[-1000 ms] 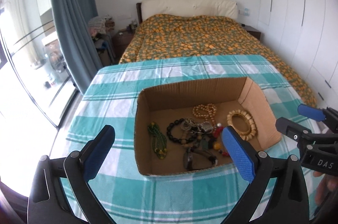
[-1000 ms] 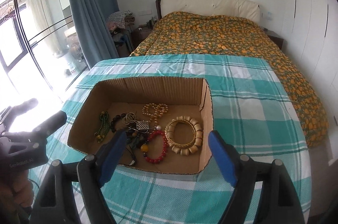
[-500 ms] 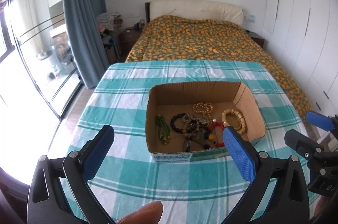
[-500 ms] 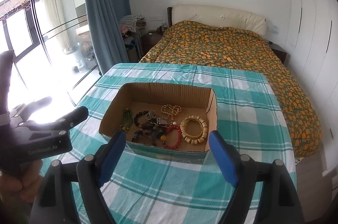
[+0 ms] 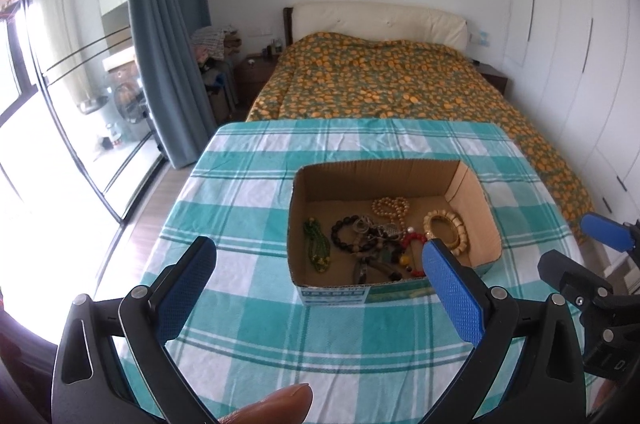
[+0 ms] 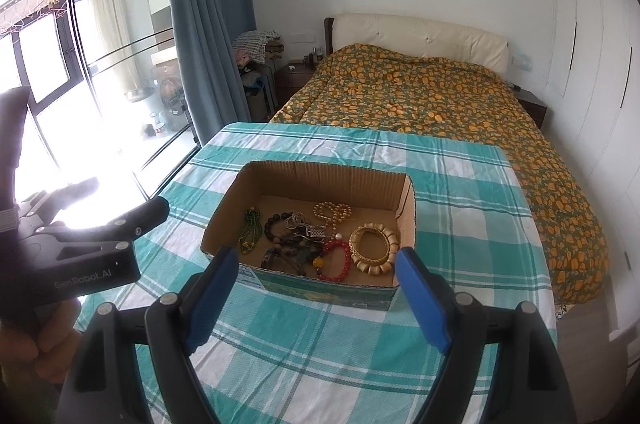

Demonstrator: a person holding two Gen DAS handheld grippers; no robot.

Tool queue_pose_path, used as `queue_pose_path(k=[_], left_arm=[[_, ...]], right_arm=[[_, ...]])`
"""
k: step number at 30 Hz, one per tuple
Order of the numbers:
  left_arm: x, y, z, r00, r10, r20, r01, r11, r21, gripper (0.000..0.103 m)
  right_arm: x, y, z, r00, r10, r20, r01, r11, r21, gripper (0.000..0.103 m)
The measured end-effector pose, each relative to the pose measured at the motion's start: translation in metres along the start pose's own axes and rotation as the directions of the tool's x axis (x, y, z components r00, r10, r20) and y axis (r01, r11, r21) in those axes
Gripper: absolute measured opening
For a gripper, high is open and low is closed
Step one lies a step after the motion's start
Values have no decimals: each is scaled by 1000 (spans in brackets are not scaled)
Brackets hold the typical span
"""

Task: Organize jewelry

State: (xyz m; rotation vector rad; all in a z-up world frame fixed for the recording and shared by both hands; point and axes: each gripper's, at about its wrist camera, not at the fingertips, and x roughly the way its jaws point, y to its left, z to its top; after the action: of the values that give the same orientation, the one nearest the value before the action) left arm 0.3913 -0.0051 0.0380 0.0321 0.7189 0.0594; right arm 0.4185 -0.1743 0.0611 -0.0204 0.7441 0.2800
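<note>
1. Drawing back and up since a second ago, both tools now see the cardboard box (image 5: 394, 220) smaller, further off;
2. left tool (image 5: 320, 276) and right tool (image 6: 316, 284) gape wide, holding nothing;
3. jewelry (image 6: 320, 240) lies inside the box on the checked surface (image 5: 248, 192).

Your left gripper (image 5: 316, 264) had black plastic arms studded with round silver screws, each finger (image 5: 452, 292) faced with a dimpled blue pad. Your right gripper (image 6: 316, 276) matched it, blue pads on black (the same build throughout). Seen from the right wrist, the left gripper's black body bore pale "GenRobot.AI" lettering beside two silver screws.
</note>
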Motion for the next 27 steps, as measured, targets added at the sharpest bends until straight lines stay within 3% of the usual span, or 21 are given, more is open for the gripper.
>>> queue_pose_path(k=[12,27], left_arm=[[-5,7,1,1000,-7,5,7,1000,-30,103],[-6,4,2,1000,12,8,-12,1000,-4,103]], right_arm=[[-3,4,2,1000,-10,12,10,1000,-16,82],[-4,3,1,999,-31,9,31,999,-26,82]])
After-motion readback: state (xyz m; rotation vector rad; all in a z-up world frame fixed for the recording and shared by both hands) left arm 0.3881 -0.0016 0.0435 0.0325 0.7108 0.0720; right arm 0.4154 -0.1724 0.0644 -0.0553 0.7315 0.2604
